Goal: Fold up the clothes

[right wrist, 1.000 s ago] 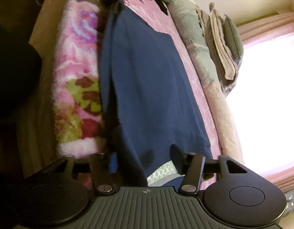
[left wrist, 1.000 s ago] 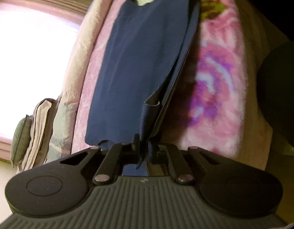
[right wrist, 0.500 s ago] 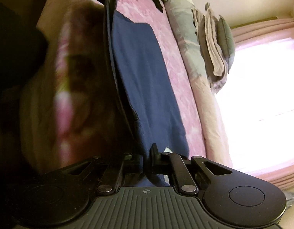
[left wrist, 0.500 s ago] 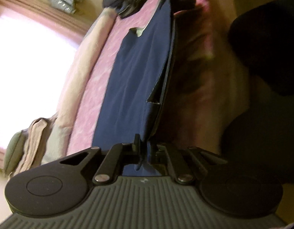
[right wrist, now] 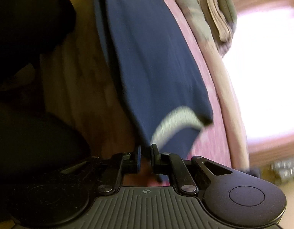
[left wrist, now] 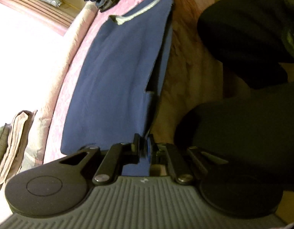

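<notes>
Both grippers are clamped on the navy garment [left wrist: 116, 80] right now. The left gripper [left wrist: 143, 144] has its jaws pinched together on one end, and the right gripper [right wrist: 145, 152] is squeezed on the other end, by the pale ribbed collar [right wrist: 171, 122]. The garment lies stretched between them along the near edge of the pink bedspread [left wrist: 68, 87] — partly doubled over. A stack of folded cloth [left wrist: 11, 133] sits far off by the bright window [left wrist: 22, 47]. Right view is pretty blurry.
</notes>
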### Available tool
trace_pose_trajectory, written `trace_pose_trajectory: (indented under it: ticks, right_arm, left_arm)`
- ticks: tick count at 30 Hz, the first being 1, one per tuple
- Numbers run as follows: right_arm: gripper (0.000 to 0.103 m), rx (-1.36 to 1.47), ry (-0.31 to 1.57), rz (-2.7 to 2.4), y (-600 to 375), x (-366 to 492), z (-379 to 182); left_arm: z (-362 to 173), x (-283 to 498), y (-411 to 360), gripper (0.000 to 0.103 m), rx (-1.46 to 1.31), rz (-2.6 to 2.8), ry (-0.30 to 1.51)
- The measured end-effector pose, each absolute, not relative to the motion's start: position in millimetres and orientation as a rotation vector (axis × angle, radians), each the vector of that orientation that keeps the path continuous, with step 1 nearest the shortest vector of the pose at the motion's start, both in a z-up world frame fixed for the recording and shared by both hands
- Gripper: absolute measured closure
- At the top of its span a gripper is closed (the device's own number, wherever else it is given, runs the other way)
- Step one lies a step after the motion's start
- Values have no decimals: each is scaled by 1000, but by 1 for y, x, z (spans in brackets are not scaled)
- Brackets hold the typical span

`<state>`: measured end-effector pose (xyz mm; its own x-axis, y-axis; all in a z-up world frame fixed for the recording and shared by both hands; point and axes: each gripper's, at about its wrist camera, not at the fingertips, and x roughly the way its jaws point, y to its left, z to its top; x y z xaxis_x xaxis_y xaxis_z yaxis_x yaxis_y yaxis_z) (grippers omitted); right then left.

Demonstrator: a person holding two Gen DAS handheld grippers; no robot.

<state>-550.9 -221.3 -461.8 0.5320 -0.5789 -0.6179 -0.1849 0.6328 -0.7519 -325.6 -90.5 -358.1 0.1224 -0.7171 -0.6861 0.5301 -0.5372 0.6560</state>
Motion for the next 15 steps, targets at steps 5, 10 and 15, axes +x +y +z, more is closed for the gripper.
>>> trace_pose_trajectory:
  ticks: [5,10,15]
  right_arm:
    - [13,-796,905,-363,-205,-572,-437]
    - [13,-745,796,-270,-166,-550,-419]
    - [13,-766,728,-130,-119,-514,-422]
  left_arm:
    - [-357,-315,-74,92,1410,-1590,-138]
    - [-353,-300,-52,83,1380,-1530,-103]
    - [-355,-282,-38,67,1345,-1470,-74]
